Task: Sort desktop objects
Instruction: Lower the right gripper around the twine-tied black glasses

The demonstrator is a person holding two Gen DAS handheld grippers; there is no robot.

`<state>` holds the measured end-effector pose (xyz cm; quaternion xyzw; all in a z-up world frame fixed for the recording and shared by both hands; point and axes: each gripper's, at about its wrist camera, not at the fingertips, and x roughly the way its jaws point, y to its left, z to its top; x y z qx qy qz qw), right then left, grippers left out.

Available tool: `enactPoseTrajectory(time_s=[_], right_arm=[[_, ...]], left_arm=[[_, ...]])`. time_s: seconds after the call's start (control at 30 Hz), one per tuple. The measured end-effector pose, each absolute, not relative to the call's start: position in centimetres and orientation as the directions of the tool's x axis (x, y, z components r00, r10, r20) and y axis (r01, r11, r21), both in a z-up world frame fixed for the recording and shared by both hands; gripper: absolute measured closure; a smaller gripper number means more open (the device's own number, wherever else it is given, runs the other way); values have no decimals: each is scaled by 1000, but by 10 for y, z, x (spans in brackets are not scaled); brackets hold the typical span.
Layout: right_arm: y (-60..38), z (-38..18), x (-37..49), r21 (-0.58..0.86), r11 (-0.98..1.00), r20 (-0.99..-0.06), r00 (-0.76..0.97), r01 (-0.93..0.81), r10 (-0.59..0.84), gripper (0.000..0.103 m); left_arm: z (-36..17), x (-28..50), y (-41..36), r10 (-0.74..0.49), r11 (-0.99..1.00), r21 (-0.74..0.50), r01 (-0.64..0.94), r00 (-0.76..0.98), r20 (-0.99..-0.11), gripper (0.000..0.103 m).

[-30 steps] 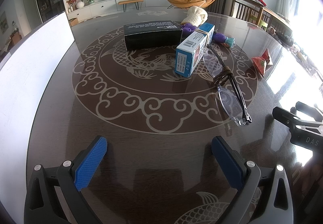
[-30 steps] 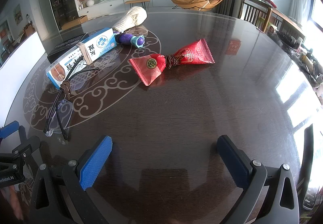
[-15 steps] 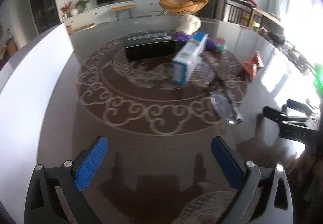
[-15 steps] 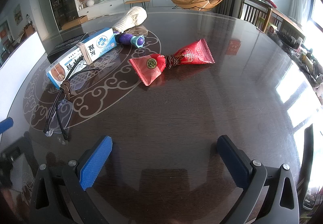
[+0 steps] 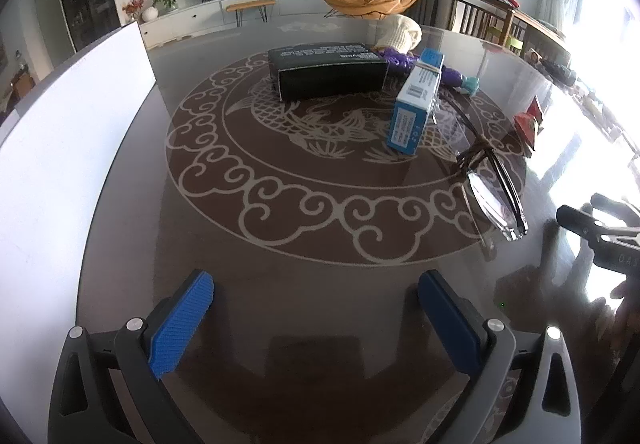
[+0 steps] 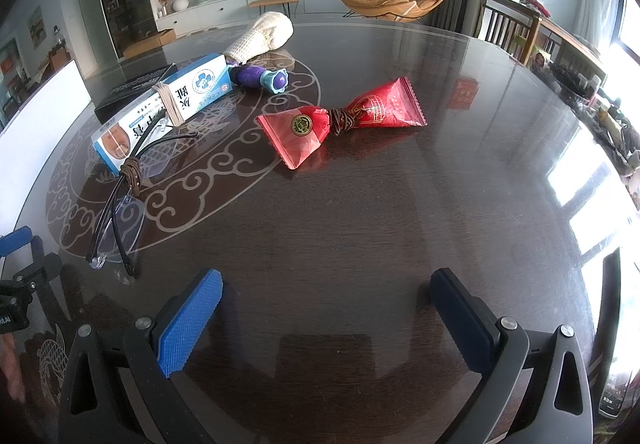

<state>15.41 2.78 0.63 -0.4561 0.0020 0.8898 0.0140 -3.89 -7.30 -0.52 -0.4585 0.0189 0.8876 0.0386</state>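
Note:
My left gripper is open and empty, low over the dark round table. Ahead of it lie a black box, a blue-and-white box and glasses tied with brown cord. My right gripper is open and empty. In the right wrist view I see a red packet tied with cord at centre, the blue-and-white box, the glasses, a purple toy and a cream knitted item.
A white board stands along the table's left edge. The right gripper's body shows at the right of the left wrist view; the left gripper's body shows at the left of the right wrist view. Chairs stand beyond the far right rim.
The left gripper swung and came back to nearly the same spot, now slightly nearer the boxes. The right gripper has not moved. Both stay open.

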Motion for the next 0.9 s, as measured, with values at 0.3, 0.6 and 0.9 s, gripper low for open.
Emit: enactPoseTrajectory(time_s=[0.3,0.6,0.9], right_arm=[[-6,37,148,213,-976,-758,-622,51,-198,3],[-95,19,89,104,-975,-851,-490,197,-190,41],[-88,16,117,30,-972,-818,-553,235,-159,84]], left_arm=[[-6,-40,-73,52,-996,-3,-85,-579,-814,0],[-6,-40,-72,52,-996,-3,-85,-579,-814,0],[-6,-40,-72,52,-996,-3,-85,-579,-814,0]])
